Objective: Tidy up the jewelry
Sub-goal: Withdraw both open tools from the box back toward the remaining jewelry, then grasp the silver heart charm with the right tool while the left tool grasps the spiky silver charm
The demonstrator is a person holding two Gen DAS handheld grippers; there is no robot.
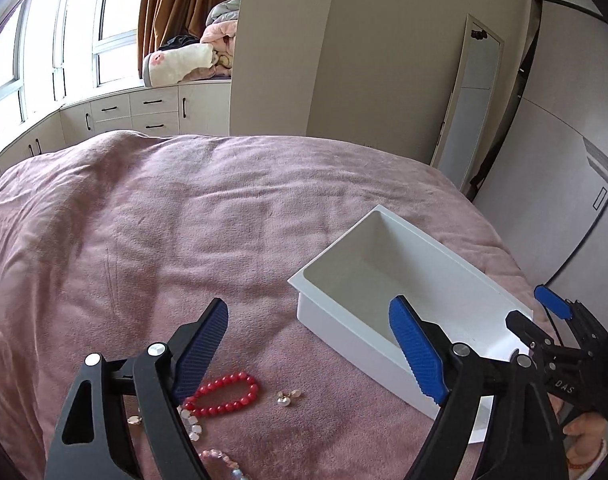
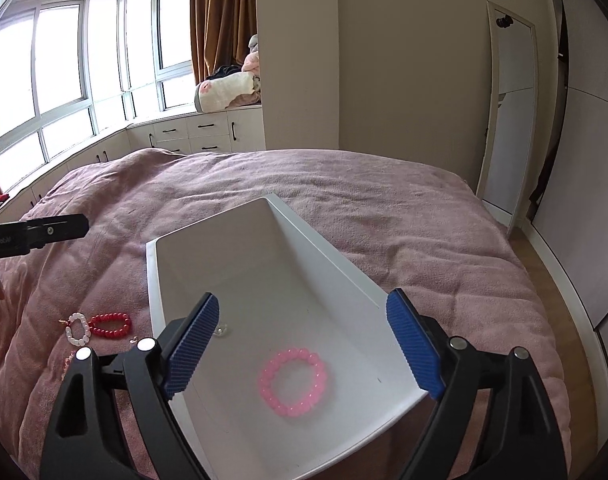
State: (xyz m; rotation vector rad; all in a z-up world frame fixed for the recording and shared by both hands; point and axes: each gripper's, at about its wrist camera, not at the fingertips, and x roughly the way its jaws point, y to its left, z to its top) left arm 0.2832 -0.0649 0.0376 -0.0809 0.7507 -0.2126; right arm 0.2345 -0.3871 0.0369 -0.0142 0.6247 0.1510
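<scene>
The round red beaded bracelet (image 1: 223,395) lies low and left of centre in my left wrist view, on the wrinkled dusty-pink bed blanket (image 1: 184,220), and I judge it light, floppy on its elastic and made of hard glossy beads that could roll out of a shallow pinch. I would take it across one side of the loop, with one pad inside the ring and one outside, pressing a little into the soft blanket. My left tool (image 1: 308,346) hangs above it with its blue ribbed pads spread wide and nothing between them. The beads are even and shiny, forming a slightly squashed oval. Just below it lie a white faceted bead bracelet (image 1: 192,426) and, at the bottom edge, a pale pink one I can only partly see; small gold-and-pearl earrings (image 1: 288,396) sit just to its right. The white rectangular plastic tray (image 1: 345,340) sits right of centre. In the right wrist view, my right tool (image 2: 302,344) is also spread and empty over the tray (image 2: 160,280), where a translucent pink bead bracelet (image 2: 292,383) already lies on the floor.
</scene>
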